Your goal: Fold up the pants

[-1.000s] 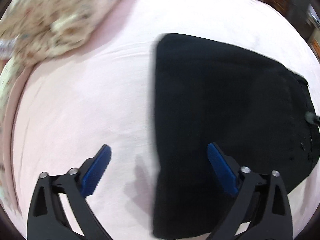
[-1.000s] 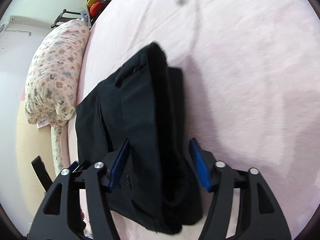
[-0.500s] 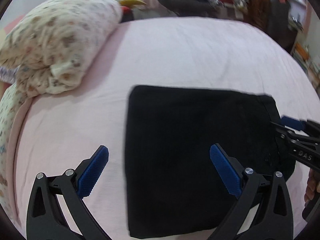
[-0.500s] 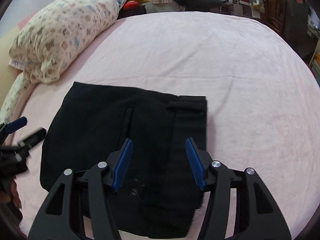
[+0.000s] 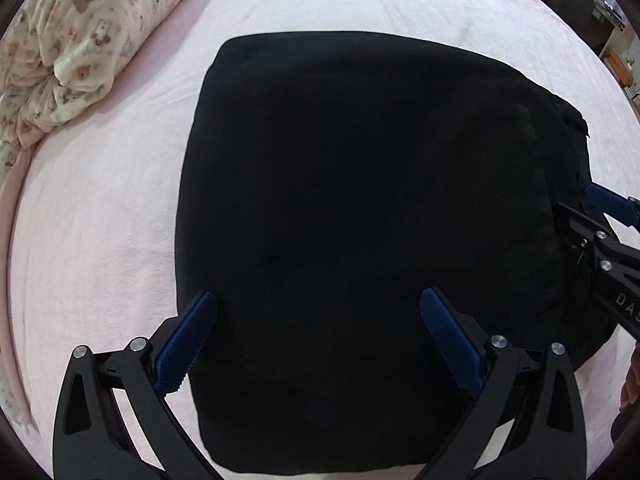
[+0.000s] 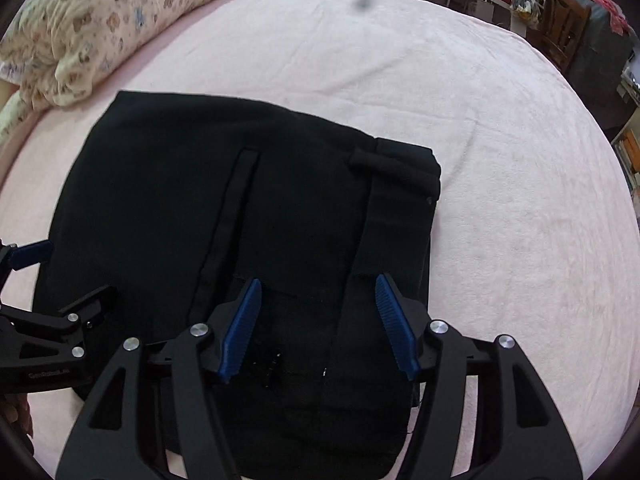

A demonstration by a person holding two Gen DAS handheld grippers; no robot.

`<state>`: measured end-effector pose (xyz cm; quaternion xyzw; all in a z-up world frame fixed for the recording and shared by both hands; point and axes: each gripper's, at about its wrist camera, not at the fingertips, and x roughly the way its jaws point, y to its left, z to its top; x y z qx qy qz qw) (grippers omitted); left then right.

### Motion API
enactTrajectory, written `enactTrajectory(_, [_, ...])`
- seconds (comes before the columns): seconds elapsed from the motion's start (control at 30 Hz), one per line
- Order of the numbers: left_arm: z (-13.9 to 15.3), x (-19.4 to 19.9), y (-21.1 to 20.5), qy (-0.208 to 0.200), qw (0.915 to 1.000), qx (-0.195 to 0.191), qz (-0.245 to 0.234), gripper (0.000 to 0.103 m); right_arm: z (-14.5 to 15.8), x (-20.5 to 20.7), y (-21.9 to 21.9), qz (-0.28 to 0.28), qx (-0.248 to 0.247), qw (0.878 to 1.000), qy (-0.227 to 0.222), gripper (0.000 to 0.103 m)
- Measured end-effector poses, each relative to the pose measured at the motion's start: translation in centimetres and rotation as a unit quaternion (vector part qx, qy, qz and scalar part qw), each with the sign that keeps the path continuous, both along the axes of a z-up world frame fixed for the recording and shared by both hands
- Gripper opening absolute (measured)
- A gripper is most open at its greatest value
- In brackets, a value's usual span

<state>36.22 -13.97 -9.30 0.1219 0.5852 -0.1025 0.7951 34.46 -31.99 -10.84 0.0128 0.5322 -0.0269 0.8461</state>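
Observation:
The black pants [image 5: 360,220] lie folded into a squarish block on the pink bed. In the right wrist view the pants [image 6: 248,232] show a pocket seam and the waistband with a belt loop at the right. My left gripper [image 5: 318,336] is open and empty, low over the near edge of the block. My right gripper [image 6: 318,324] is open and empty over the waistband end. The right gripper also shows at the right edge of the left wrist view [image 5: 608,240]. The left gripper shows at the left edge of the right wrist view [image 6: 48,312].
A pink sheet [image 5: 100,220] covers the bed [image 6: 500,160]. A floral bear-print pillow [image 5: 80,40] lies at the far left, also in the right wrist view [image 6: 100,28]. A wooden chair [image 6: 564,32] and clutter stand beyond the bed's far right edge.
Both grippers have come down closer to the folded pants, which now fill more of each view. Both stay open and empty.

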Motion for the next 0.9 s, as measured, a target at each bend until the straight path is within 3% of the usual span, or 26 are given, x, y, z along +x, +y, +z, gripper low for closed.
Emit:
enactTrajectory(0.13, [-0.7, 0.8, 0.6, 0.016, 0.9996, -0.020, 0.014, 0.102, -0.5, -0.1, 0.0, -0.005, -0.004, 1.000, -0.003, 0.060])
enactTrajectory(0.33, [-0.4, 0.3, 0.4, 0.006, 0.9999, -0.011, 0.007, 0.102, -0.4, -0.6, 0.0, -0.004, 0.000, 1.000, -0.003, 0.062])
enactTrajectory(0.4, [0.0, -0.1, -0.1, 0.003, 1.0000, -0.003, 0.006, 0.102, -0.1, -0.5, 0.1, 0.001, 0.003, 1.000, -0.002, 0.082])
enactTrajectory(0.43, [0.2, -0.3, -0.2, 0.001, 1.0000, 0.000, 0.005, 0.102, 0.1, -0.7, 0.0, 0.000, 0.000, 1.000, -0.002, 0.084])
enactTrajectory(0.57, [1.3, -1.2, -0.3, -0.016, 0.9999, 0.003, 0.006, 0.102, 1.7, -2.3, -0.3, -0.008, 0.009, 0.999, -0.033, 0.084])
enactTrajectory(0.7, [3.1, -3.4, -0.2, -0.060, 0.9982, -0.005, 0.000, 0.102, 3.3, -4.9, -0.2, -0.012, 0.012, 0.997, -0.072, 0.084])
enactTrajectory(0.9, [3.8, -7.4, 0.9, -0.108, 0.9938, -0.027, 0.006, 0.102, 3.3, -8.1, 1.0, 0.009, 0.015, 0.996, -0.093, 0.065])
